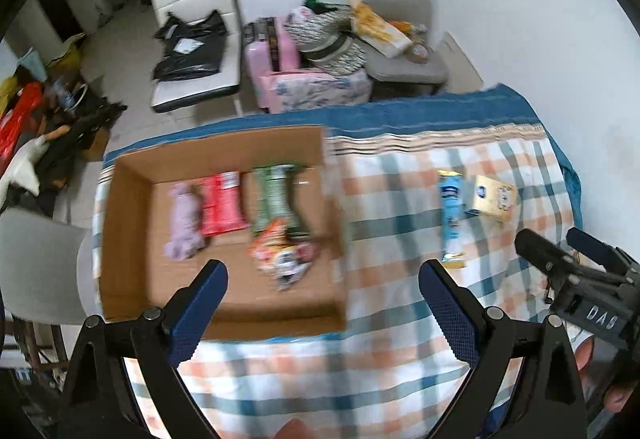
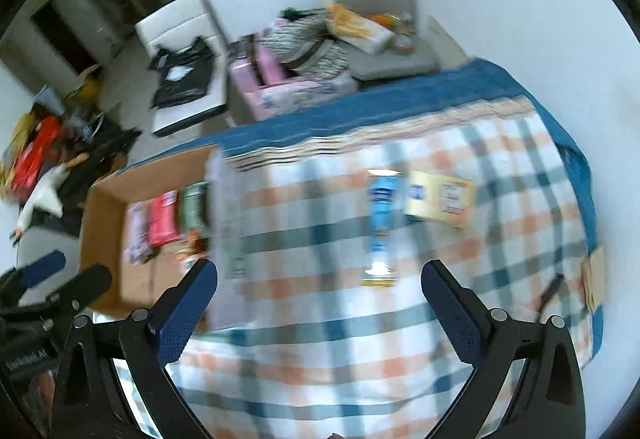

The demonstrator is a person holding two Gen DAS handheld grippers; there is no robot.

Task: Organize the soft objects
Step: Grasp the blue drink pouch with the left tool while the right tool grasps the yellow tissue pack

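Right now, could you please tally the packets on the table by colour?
Purple packet: 1
Red packet: 1
Green packet: 1
Orange-and-white packet: 1
Blue packet: 1
Yellow packet: 1
Total: 6

Cardboard box (image 1: 120, 239): matt brown corrugated board, raw edges. Tablecloth (image 1: 380, 339): woven checked cloth, matt, with a plain blue cloth (image 1: 400, 111) beneath. Blue packet (image 2: 382, 215): glossy film, gold foil end. Yellow carton (image 2: 440, 199): smooth printed card. Left gripper (image 1: 323, 283) and right gripper (image 2: 320, 281): matt black plastic arms, blue pads (image 1: 200, 307) with a fine knurled texture, metal rivets.
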